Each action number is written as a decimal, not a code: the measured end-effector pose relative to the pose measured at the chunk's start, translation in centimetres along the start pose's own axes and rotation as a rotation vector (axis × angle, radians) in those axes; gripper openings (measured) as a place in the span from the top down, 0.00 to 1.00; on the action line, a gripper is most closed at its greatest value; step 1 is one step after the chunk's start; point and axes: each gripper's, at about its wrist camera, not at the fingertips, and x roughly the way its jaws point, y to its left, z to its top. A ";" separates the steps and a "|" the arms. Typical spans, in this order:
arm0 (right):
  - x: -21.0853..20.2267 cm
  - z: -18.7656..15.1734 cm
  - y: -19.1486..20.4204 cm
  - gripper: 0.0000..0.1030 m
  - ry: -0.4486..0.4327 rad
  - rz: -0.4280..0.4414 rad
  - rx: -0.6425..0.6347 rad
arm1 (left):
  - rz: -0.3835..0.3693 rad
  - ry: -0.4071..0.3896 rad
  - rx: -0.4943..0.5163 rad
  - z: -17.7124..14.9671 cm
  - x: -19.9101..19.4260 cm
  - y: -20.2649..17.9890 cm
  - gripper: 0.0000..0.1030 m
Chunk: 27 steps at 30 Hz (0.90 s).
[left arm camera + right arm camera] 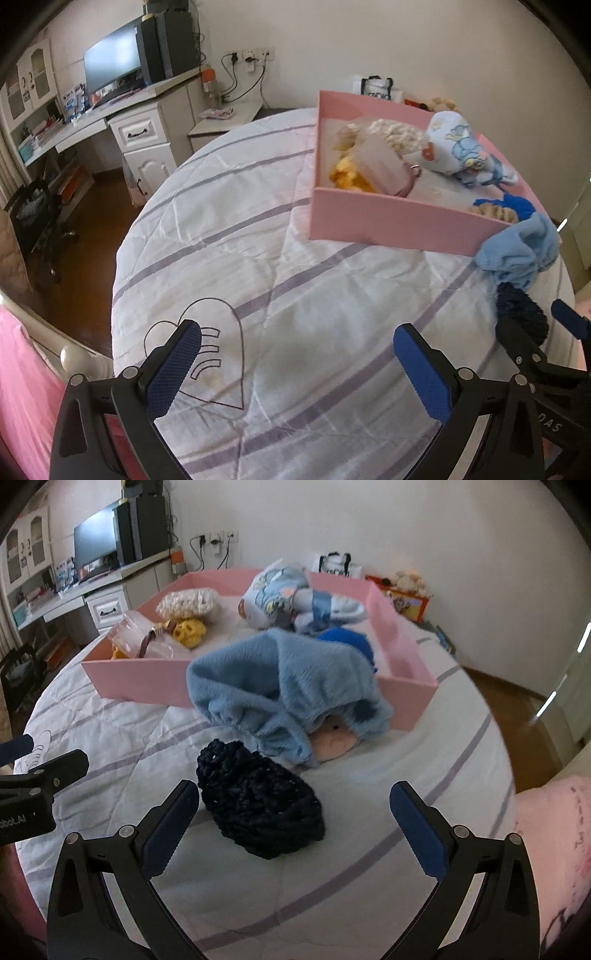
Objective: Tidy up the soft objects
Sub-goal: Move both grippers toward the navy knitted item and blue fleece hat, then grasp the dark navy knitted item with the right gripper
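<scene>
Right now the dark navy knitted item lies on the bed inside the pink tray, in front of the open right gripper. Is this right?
Not quite. The dark navy knitted item lies on the bed outside the pink tray, in front of the open right gripper; the right wrist view shows it.

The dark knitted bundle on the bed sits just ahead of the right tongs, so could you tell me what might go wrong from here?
1. The dark knitted bundle lies off-centre, nearer one finger of the open right tongs; closing could push it aside.
2. The light blue plush sits right behind it and could get snagged.
3. That plush leans on the pink box wall; a tug might shift it.
</scene>
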 end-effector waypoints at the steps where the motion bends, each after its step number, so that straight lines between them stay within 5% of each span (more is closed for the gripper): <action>1: 0.2 -0.1 0.0 0.09 0.006 0.009 0.011 | -0.001 0.003 -0.001 0.1 0.2 0.1 0.00; 3: 0.4 0.0 -0.2 0.38 0.017 0.020 0.026 | -0.001 0.011 -0.002 0.0 0.6 0.4 0.00; 5: 0.5 0.0 -0.3 0.45 0.025 0.026 0.034 | -0.001 0.014 -0.006 0.0 0.7 0.6 0.00; 8: 0.1 -0.1 -0.2 0.69 0.013 0.019 0.018 | -0.004 0.009 -0.010 0.1 0.5 0.6 0.00; 12: -0.7 -0.3 -0.8 0.78 0.006 0.029 0.028 | -0.017 -0.006 0.002 0.2 -0.6 -0.3 0.00; 27: -3.4 -1.8 -9.3 0.79 -0.031 -0.043 0.181 | -0.102 -0.035 0.138 0.5 -2.9 -9.3 0.00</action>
